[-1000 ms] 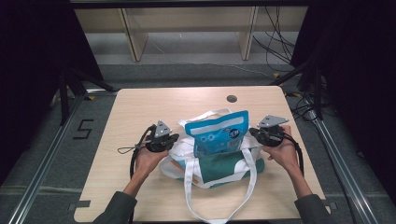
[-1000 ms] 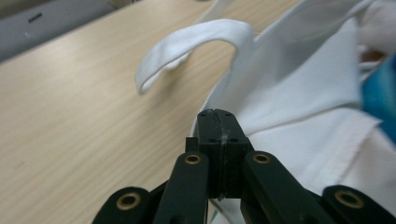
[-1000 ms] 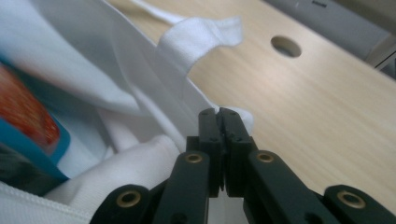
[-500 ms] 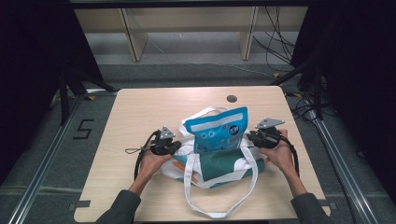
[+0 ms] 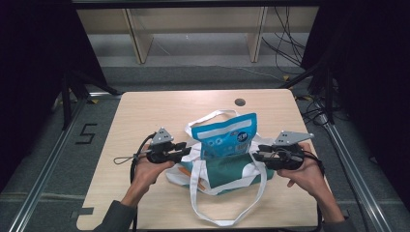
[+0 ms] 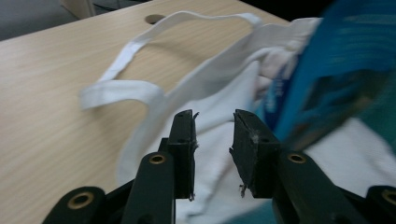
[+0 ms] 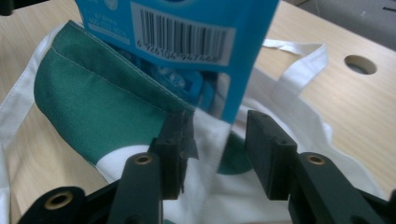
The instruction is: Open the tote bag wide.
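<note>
A white tote bag [image 5: 220, 176] with a green panel lies in the middle of the table, and a blue snack packet [image 5: 223, 135] stands up out of its mouth. My left gripper [image 5: 186, 149] is at the bag's left rim, open, with the white cloth [image 6: 219, 88] just past its jaws. The packet [image 6: 327, 70] rises to its right. My right gripper [image 5: 254, 155] is at the bag's right side, open. Its jaws straddle the lower corner of the packet [image 7: 187, 32] and the bag's rim beside the green panel [image 7: 98, 107].
One white strap [image 5: 227, 215] loops toward the table's front edge, another [image 6: 140, 51] lies behind the bag. A round cable hole [image 5: 240, 102] sits near the far edge of the wooden table [image 5: 145, 111]. Shelving stands beyond.
Both grippers have closed in on the bag from either side. The left one came down to the bag's left rim. The packet stays upright.
</note>
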Tool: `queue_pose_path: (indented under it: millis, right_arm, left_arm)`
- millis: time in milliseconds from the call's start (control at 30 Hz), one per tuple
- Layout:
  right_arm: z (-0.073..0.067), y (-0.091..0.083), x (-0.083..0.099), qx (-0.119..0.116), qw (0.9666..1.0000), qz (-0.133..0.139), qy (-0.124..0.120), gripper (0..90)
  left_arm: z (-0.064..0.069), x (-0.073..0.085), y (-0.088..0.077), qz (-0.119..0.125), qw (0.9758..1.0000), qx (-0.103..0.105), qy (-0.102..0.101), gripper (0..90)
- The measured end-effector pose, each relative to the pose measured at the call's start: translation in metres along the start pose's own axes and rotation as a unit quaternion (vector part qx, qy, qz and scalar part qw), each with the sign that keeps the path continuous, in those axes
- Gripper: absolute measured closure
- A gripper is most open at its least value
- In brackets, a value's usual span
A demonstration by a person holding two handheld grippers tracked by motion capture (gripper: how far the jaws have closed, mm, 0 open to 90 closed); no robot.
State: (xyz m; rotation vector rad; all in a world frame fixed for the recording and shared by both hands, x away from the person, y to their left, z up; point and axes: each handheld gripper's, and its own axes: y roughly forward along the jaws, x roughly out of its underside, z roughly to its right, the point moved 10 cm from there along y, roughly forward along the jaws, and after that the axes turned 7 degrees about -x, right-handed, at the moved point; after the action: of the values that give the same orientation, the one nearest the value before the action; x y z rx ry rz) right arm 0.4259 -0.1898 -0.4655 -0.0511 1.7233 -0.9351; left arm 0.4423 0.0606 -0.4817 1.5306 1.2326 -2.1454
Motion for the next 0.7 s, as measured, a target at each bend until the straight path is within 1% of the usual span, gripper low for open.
queue_pose_path:
  millis: [33, 100, 133, 167, 200, 233, 267, 300, 333, 367, 400, 433, 467, 500, 533, 567, 600, 633, 667, 700]
  right_arm:
    - [0.000, 0.004, 0.000, -0.001, 1.0000, 0.002, 0.000, 59.3]
    - [0.003, 0.008, 0.002, 0.002, 1.0000, 0.001, 0.007, 61.9]
    - [0.005, 0.010, 0.001, 0.000, 1.0000, 0.007, 0.005, 65.8]
    - [0.006, 0.012, 0.003, -0.005, 1.0000, 0.006, 0.002, 71.8]
    - [0.005, 0.015, 0.006, -0.009, 0.9999, -0.005, -0.008, 75.0]
    - [0.005, 0.015, 0.010, -0.003, 0.9998, -0.017, -0.012, 77.9]
    - [0.005, 0.016, 0.014, 0.005, 0.9994, -0.028, -0.021, 79.8]
    - [0.004, 0.016, 0.016, 0.003, 0.9992, -0.034, -0.020, 80.5]
    - [0.004, 0.016, 0.014, 0.006, 0.9990, -0.029, -0.034, 81.0]
    - [0.000, 0.014, 0.016, 0.007, 0.9989, -0.037, -0.030, 81.2]
    - [-0.004, 0.012, 0.017, 0.002, 0.9982, -0.043, -0.041, 81.5]
    - [-0.009, 0.011, 0.020, 0.002, 0.9974, -0.053, -0.048, 81.7]
    - [-0.014, 0.010, 0.024, 0.000, 0.9962, -0.063, -0.060, 81.9]
    - [-0.019, 0.010, 0.030, -0.004, 0.9955, -0.075, -0.058, 82.1]
    - [-0.023, 0.014, 0.037, -0.006, 0.9946, -0.083, -0.063, 82.4]
    - [-0.026, 0.019, 0.046, -0.005, 0.9936, -0.096, -0.058, 82.6]
    - [-0.028, 0.024, 0.055, -0.008, 0.9929, -0.107, -0.052, 82.9]
    - [-0.028, 0.027, 0.059, -0.009, 0.9926, -0.111, -0.048, 83.1]
    - [-0.027, 0.030, 0.063, -0.015, 0.9916, -0.121, -0.044, 83.3]
    - [-0.027, 0.034, 0.067, -0.017, 0.9908, -0.129, -0.036, 83.4]
  left_arm:
    - [0.008, 0.001, -0.001, 0.004, 0.9999, 0.014, -0.006, 70.9]
    - [0.017, 0.002, 0.000, 0.002, 0.9998, 0.021, 0.001, 75.4]
    - [0.024, 0.003, 0.000, 0.001, 0.9994, 0.035, -0.005, 77.4]
    - [0.029, 0.004, 0.000, 0.002, 0.9992, 0.039, -0.001, 80.9]
    - [0.031, 0.005, -0.001, -0.003, 0.9993, 0.038, 0.005, 82.1]
    - [0.033, 0.007, -0.001, -0.003, 0.9989, 0.044, 0.017, 82.7]
    - [0.033, 0.009, -0.002, 0.000, 0.9992, 0.038, 0.013, 83.3]
    - [0.034, 0.011, -0.003, -0.001, 0.9992, 0.039, 0.010, 83.7]
    - [0.034, 0.014, -0.004, -0.005, 0.9991, 0.042, 0.008, 84.4]
    - [0.034, 0.016, -0.005, -0.003, 0.9991, 0.041, 0.011, 84.7]
    - [0.035, 0.020, -0.004, -0.004, 0.9989, 0.042, 0.018, 85.2]
    - [0.036, 0.028, -0.002, -0.011, 0.9988, 0.038, 0.029, 86.2]
    - [0.039, 0.038, 0.003, -0.022, 0.9986, 0.031, 0.037, 86.6]
    - [0.042, 0.051, 0.009, -0.039, 0.9974, 0.031, 0.051, 87.1]
    - [0.047, 0.062, 0.016, -0.053, 0.9966, 0.032, 0.055, 87.3]
    - [0.051, 0.074, 0.023, -0.068, 0.9947, 0.028, 0.072, 87.3]
    - [0.052, 0.080, 0.027, -0.077, 0.9933, 0.021, 0.084, 87.3]
    - [0.053, 0.084, 0.031, -0.081, 0.9913, 0.014, 0.103, 88.4]
    - [0.053, 0.086, 0.035, -0.081, 0.9900, 0.002, 0.115, 89.3]
    - [0.054, 0.086, 0.037, -0.083, 0.9896, -0.001, 0.118, 89.4]
